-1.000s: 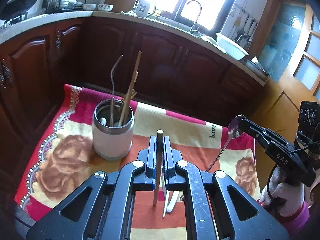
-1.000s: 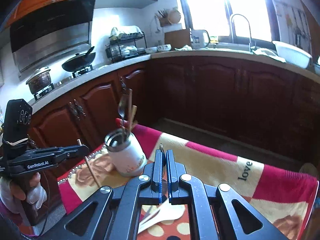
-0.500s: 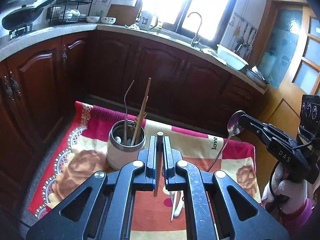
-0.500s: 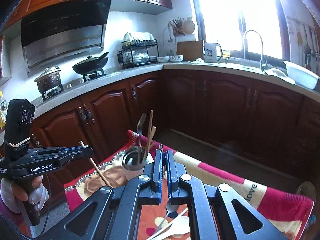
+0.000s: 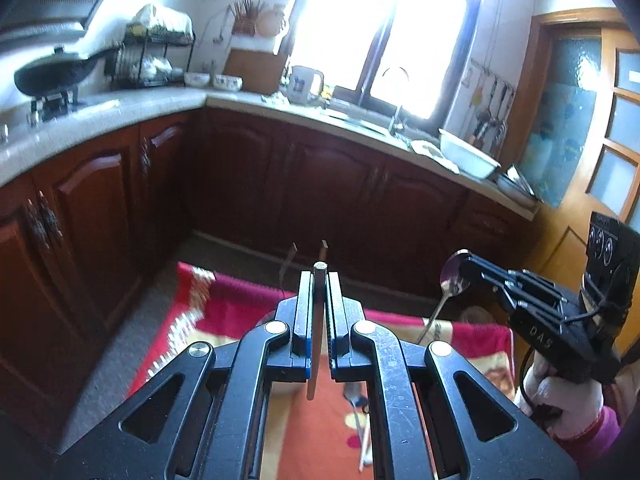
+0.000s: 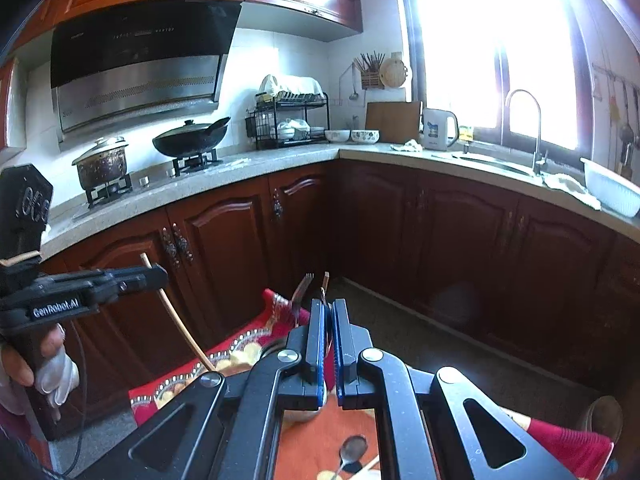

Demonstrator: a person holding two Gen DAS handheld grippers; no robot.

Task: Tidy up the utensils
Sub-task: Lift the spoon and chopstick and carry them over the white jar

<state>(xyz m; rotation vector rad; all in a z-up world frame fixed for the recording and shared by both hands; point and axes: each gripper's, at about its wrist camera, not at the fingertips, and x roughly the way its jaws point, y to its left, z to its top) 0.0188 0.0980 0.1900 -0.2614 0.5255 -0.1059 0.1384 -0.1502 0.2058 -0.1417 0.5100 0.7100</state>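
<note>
Left gripper (image 5: 319, 280), marked "GenRobot.AI", clamped on chopstick (image 5: 316, 332) above blanket (image 5: 224, 304). Right gripper (image 6: 328, 312), marked "DAS", clamped on spoon (image 5: 450, 286), above same blanket.

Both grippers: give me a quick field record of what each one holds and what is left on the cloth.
left gripper: shut on chopstick, held upright
right gripper: shut on metal spoon, bowl up
holder: mostly hidden behind the grippers; fork sticks up from there
patterned cloth: one spoon lies on it, near side
</note>
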